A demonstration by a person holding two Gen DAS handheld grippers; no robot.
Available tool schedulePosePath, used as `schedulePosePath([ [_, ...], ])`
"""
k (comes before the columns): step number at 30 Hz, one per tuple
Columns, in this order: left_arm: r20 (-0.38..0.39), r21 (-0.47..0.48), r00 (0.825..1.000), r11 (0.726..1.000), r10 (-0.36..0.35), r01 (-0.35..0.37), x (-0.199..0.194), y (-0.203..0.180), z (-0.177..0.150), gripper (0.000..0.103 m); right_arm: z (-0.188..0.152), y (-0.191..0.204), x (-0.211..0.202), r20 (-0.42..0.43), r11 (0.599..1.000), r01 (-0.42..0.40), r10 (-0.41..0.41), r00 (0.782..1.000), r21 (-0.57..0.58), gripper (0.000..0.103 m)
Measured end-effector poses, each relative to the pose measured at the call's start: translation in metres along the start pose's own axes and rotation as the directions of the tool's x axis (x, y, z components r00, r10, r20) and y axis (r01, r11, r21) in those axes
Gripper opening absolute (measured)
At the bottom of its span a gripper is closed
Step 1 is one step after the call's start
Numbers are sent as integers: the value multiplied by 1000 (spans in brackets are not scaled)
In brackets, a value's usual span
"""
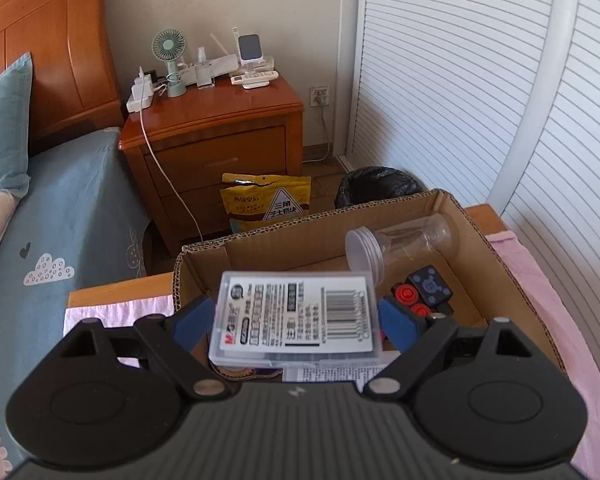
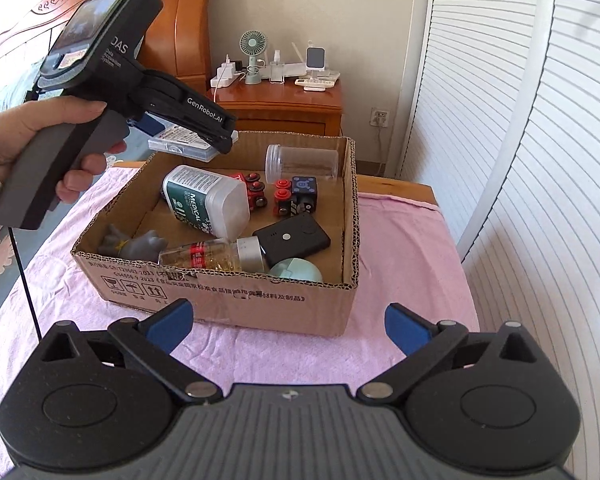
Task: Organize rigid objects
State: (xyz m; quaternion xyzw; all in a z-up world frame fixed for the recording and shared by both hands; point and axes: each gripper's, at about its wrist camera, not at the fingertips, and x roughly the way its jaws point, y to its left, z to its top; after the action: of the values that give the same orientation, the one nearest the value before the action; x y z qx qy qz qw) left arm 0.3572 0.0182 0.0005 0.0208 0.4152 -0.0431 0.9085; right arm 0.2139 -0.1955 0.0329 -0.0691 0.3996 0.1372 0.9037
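Observation:
My left gripper is shut on a flat clear plastic case with a white barcode label, gripped by its blue pads. It holds the case over the near left part of an open cardboard box. From the right wrist view, the left gripper and the case hang above the box's far left corner, with a hand on the grip. My right gripper stands wide open and empty over the pink cloth, in front of the box.
The box holds a clear jar, a white medical bottle, red-and-black toy cars, a black power bank, a grey figure and a glass bottle. A wooden nightstand and a black bin stand behind it; a bed lies to the left.

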Motion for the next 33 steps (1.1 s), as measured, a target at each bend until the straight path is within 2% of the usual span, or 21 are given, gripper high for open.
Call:
schedulePosePath([
  [3,18,-50,999,998,-27,27,-6,8,0,93,0,-3,-2,1,1000,2,-2,1000,8,103],
  [6,66,-65,998,998,-12,17,-26,11,-4,95,0,-4,-4,6,1000,-1,1,1000,18,103],
  [9,142,-43,990,999,23,-17,-56,9,-10,96,0,-4,-8,8,1000,1,-1,1000,24,103],
  [13,213,17,977,999,27,-31,-100,1,-27,101,-1,-1,-13,0,1000,12,-12,1000,29,103],
  [16,203,24,979,1000,7,-12,-131,-2,-46,101,-2,1,-18,-14,999,34,-33,999,38,103],
  [19,147,-7,989,999,33,-32,-157,-8,-73,101,-3,2,-22,-38,997,64,-62,997,53,103],
  [22,125,-29,990,997,72,-69,-174,-15,-107,101,-7,0,-25,-62,993,78,-73,995,89,103],
  [25,87,-54,987,990,132,-127,-177,-26,-137,101,-14,-1,-27,-81,989,69,-59,995,129,103],
  [27,53,-66,988,987,147,-143,-177,-32,-151,101,-17,0,-29,-88,988,70,-59,994,136,103],
  [31,46,-68,982,981,185,-181,-175,-41,-163,101,-22,5,-36,-85,988,68,-57,995,141,103],
  [33,48,-89,982,980,180,-176,-176,-42,-166,101,-24,6,-40,-81,988,72,-61,995,138,103],
])
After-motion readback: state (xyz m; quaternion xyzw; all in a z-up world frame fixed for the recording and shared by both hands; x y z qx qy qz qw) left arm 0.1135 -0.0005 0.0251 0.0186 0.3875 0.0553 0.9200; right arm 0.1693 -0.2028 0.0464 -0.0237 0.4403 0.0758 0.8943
